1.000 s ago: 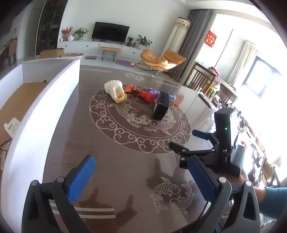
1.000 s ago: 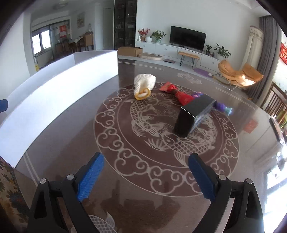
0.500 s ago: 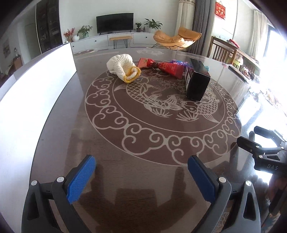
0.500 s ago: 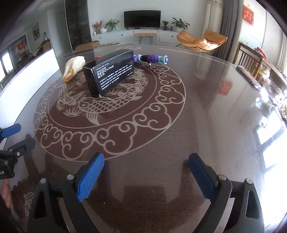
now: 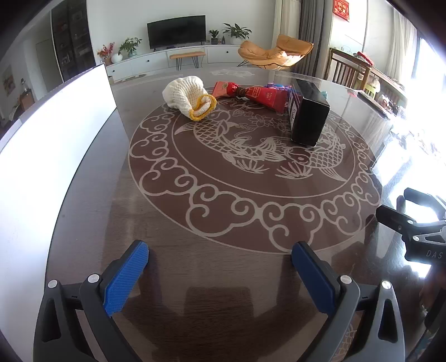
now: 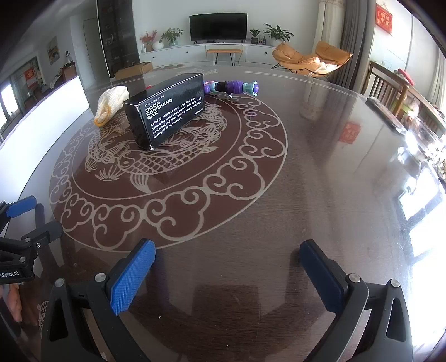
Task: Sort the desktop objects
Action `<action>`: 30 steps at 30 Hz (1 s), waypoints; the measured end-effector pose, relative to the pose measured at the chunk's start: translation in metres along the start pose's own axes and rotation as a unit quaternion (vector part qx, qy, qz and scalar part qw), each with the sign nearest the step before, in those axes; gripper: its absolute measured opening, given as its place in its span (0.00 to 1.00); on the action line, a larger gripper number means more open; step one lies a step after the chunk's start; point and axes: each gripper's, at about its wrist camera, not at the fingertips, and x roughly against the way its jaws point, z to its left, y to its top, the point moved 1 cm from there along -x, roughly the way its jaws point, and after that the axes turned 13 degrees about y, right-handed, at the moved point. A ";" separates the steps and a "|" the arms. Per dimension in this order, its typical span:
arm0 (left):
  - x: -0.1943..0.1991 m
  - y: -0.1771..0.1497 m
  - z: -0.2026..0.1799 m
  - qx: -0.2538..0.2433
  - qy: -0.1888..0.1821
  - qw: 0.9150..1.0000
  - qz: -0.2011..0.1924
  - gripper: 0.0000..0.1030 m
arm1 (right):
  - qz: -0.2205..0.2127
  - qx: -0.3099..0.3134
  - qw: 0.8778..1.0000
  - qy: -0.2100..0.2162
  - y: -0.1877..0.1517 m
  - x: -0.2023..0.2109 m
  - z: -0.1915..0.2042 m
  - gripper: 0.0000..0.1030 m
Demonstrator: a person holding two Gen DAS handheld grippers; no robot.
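Risking a topple of upright black box (image 6: 167, 117) onto knitted glove (image 5: 189, 97) and red packet (image 5: 262, 96) crowded beside it, well ahead of left gripper (image 5: 220, 273) and right gripper (image 6: 227, 274), jaws wide, empty.

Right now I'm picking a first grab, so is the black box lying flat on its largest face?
No. The black box stands on a long narrow side, its big printed face upright toward the right wrist camera.

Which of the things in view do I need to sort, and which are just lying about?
To sort: knitted pouch, red packet, black box, purple toy, all on the table. The white bin looks like the drop spot.

Lying about: remote at the far edge, TV, orange chair.
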 end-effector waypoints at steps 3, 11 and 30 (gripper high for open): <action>0.000 0.000 0.000 0.000 0.000 1.000 0.000 1.00 | 0.000 0.000 1.000 0.000 0.000 0.000 0.000 1.00; 0.000 0.000 0.000 0.000 0.000 1.000 0.000 1.00 | 0.000 0.000 1.000 0.000 0.000 -0.001 0.000 1.00; 0.000 0.000 0.000 0.000 0.000 1.000 0.000 1.00 | 0.002 -0.002 1.000 0.026 0.016 -0.002 0.003 1.00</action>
